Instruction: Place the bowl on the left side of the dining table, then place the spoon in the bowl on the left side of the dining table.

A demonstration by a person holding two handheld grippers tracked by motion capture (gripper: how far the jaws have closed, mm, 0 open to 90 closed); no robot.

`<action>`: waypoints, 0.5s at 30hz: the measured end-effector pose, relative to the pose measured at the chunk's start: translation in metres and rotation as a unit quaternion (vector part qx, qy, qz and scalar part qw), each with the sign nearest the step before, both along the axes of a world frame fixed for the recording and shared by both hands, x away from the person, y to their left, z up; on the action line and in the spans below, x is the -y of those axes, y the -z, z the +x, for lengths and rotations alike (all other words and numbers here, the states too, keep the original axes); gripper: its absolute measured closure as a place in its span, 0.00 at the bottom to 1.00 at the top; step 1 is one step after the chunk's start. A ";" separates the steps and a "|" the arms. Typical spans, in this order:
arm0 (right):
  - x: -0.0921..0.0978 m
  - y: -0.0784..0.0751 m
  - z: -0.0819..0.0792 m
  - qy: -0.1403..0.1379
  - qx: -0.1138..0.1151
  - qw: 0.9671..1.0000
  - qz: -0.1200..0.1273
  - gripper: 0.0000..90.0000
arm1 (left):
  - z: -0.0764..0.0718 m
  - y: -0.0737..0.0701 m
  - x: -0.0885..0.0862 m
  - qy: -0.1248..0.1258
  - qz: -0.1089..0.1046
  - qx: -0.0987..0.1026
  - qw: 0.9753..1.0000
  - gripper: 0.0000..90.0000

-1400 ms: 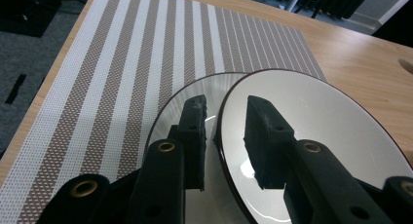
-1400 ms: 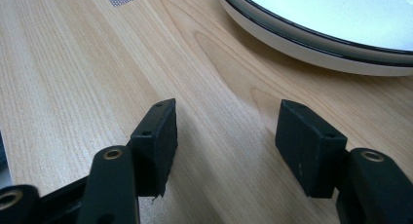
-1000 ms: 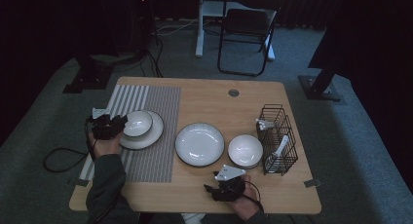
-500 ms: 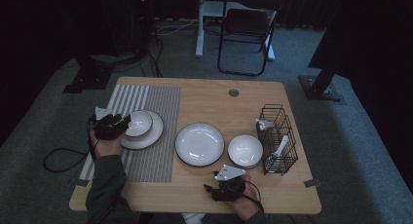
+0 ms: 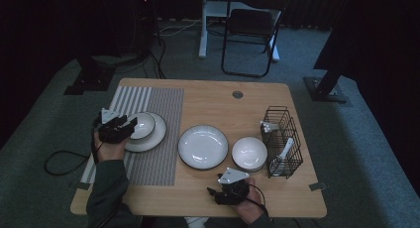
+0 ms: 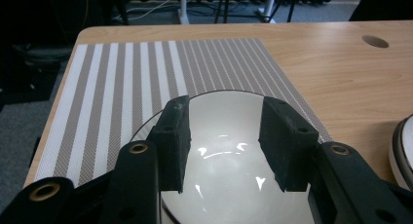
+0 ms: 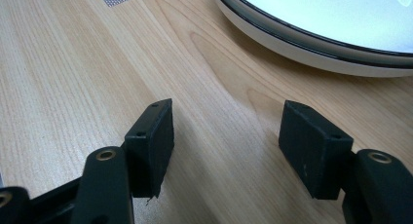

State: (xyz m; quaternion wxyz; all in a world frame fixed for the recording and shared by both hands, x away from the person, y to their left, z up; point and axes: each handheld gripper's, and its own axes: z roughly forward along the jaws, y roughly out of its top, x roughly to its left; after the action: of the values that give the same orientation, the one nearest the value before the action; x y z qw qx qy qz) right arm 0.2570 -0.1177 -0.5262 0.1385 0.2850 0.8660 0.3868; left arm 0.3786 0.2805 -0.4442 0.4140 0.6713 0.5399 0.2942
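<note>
I had the left gripper (image 5: pixel 120 126) poised over the small bowl (image 5: pixel 142 125), which sat on a plate (image 5: pixel 154 137) on the striped placemat (image 5: pixel 161 109) at the table's (image 5: pixel 213 96) left side. Its jaws stood open, straddling the bowl's near rim in the left gripper view without closing on it. I judged the bowl to be glazed ceramic: stiff, fairly heavy for its size, slick and breakable (a chipped rim seemed the likeliest mishap). The rim looked like the sensible place to pinch, one pad inside and one outside. It was white and glossy, with a thin dark line round the edge. The right gripper (image 5: pixel 229 191) rested near the table's front edge, jaws open on bare wood, just short of the large plate (image 5: pixel 203 146).
</note>
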 end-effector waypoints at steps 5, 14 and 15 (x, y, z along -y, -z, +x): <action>0.000 0.000 0.001 0.002 -0.008 1.000 0.004 0.42 | -0.001 -0.003 0.003 0.004 0.004 0.006 1.000 0.61; 0.000 0.000 0.001 -0.001 -0.008 1.000 0.004 0.41 | -0.007 -0.011 0.010 0.011 0.009 0.021 1.000 0.60; 0.000 0.000 0.001 -0.001 -0.008 1.000 0.003 0.41 | -0.008 -0.012 0.010 0.012 0.009 0.023 1.000 0.60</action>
State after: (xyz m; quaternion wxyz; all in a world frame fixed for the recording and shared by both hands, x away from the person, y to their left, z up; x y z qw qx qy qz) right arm 0.2577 -0.1179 -0.5263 0.1304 0.2876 0.8660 0.3877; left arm 0.3707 0.2701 -0.4323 0.4236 0.6748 0.5194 0.3091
